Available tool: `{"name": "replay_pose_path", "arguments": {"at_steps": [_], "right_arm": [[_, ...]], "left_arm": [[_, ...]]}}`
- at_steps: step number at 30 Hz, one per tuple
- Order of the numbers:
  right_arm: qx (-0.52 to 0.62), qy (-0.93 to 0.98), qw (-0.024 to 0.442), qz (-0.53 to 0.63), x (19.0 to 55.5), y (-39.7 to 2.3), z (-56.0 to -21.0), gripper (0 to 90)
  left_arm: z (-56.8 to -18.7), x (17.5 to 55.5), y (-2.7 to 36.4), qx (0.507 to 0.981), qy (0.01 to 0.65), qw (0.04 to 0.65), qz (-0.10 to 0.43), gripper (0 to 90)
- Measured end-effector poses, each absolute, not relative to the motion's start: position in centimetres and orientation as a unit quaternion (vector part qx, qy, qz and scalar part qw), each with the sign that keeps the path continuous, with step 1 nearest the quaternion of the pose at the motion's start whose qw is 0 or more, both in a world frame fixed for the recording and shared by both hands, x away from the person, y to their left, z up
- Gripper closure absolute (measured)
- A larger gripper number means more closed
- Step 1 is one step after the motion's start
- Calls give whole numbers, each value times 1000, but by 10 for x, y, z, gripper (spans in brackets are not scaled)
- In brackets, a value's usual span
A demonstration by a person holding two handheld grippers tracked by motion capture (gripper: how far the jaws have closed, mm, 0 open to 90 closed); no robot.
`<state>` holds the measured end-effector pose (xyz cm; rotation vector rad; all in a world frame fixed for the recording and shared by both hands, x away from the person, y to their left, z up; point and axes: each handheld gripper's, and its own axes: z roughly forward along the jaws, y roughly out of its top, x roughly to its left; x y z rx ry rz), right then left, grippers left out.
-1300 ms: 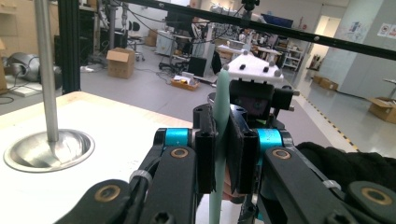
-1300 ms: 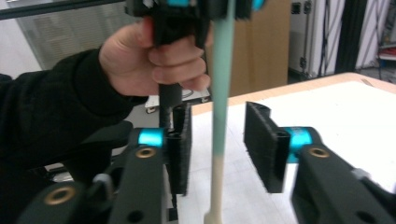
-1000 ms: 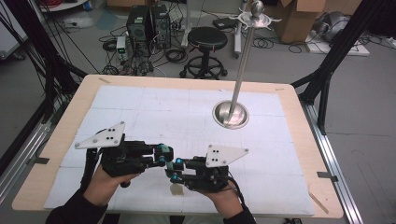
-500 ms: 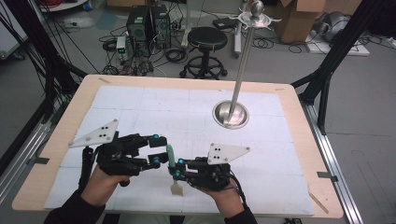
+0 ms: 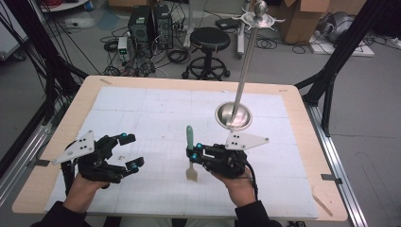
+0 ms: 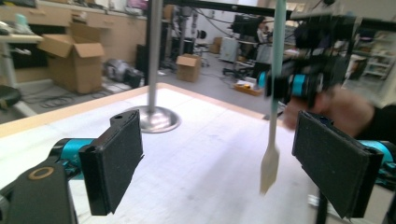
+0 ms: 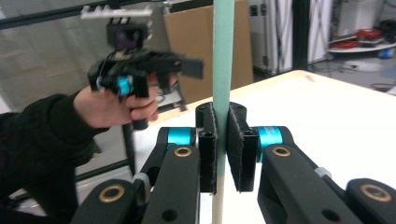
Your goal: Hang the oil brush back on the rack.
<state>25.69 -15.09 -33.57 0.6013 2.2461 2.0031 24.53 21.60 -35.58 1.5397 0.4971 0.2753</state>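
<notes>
A spatula with a pale green handle and a cream blade stands upright, blade down just above the white mat. My right gripper is shut on its handle; in the right gripper view the pads clamp the green shaft. My left gripper sits to the left, apart from the spatula. Its jaws have just been opening and now stand wide with nothing between the pads. In the left gripper view the spatula hangs farther off beneath the right gripper.
A metal stand with a round base and a tall pole rises just behind the right gripper, on the mat's right half. The wooden table edge runs around the mat. A stool and boxes stand on the floor beyond.
The left gripper opened, let go of the spatula and drew away to the left. The right gripper carried the spatula a little to the right, with it now upright.
</notes>
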Motion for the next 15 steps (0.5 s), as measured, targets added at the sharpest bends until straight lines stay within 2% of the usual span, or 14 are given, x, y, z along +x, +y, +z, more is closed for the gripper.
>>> {"name": "replay_pose_path", "arguments": {"at_steps": [7, 15], "right_arm": [[210, 727, 68, 650, 280, -162, -316, 832], [232, 723, 101, 643, 310, -172, -292, 831]], "left_arm": [[-379, 251, 228, 675, 260, 679, 127, 161], [-388, 251, 231, 687, 261, 662, 148, 166]]}}
